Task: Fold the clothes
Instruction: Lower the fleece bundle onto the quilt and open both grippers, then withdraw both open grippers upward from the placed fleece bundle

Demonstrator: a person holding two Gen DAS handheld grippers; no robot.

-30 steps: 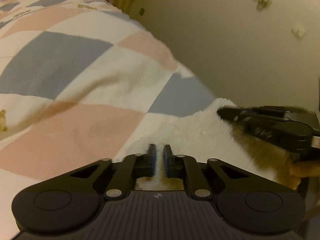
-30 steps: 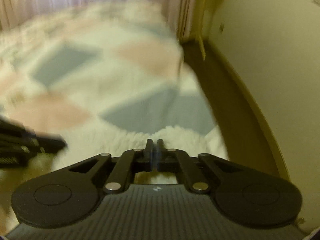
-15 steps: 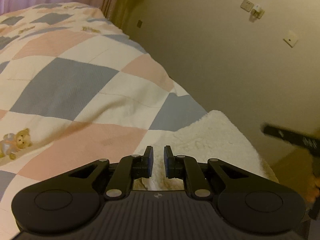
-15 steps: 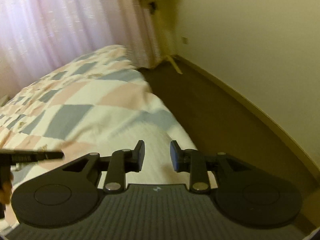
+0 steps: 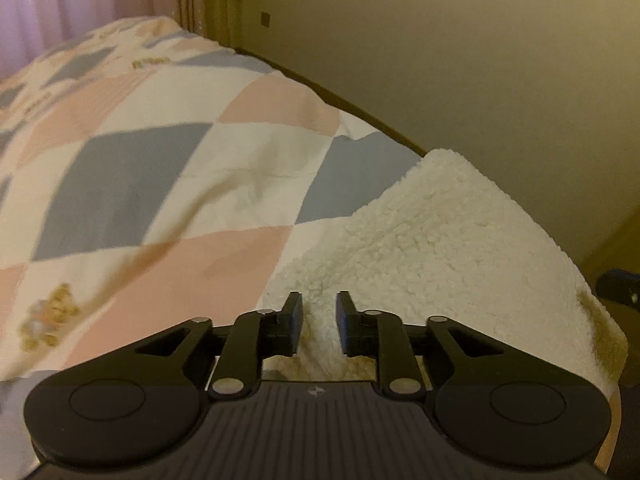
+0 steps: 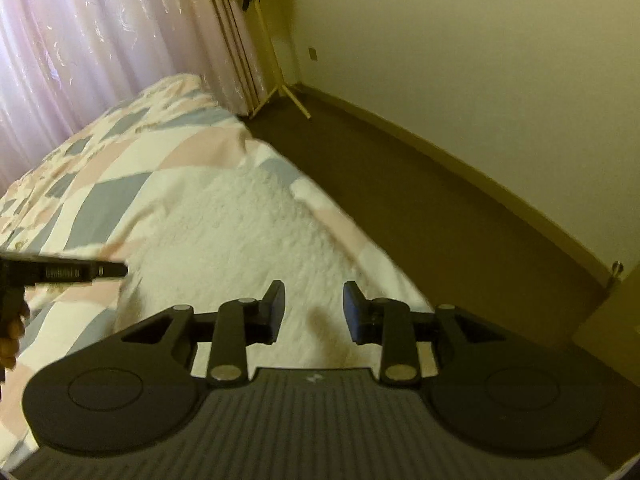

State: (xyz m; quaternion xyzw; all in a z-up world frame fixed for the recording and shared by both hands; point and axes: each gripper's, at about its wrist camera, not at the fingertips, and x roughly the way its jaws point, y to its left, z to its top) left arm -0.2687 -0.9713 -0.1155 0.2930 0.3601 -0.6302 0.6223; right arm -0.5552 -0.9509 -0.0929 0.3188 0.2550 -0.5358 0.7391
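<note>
A cream fleece garment (image 5: pixel 420 240) lies folded on the near right corner of the bed, with a tan lining showing at its near edge. My left gripper (image 5: pixel 319 320) sits low over its near edge, the fingers a short way apart with a ridge of fleece running between them. In the right wrist view the same fleece garment (image 6: pixel 240 232) spreads out ahead of my right gripper (image 6: pixel 314 312), which hangs open above it and holds nothing. The left gripper (image 6: pixel 80 271) pokes in from the left there, with a hand (image 6: pixel 10 336) behind it.
The bed carries a quilt (image 5: pixel 160 160) of pink, grey and white diamonds. Brown floor (image 6: pixel 420 208) runs along the bed's right side up to a pale wall. Pink curtains (image 6: pixel 100 40) hang behind the bed, and wooden legs (image 6: pixel 288 96) stand in the far corner.
My right gripper went from shut on the fleece to wide open and lifted clear. The left gripper's fingers have spread a little wider. Both views have tilted upward.
</note>
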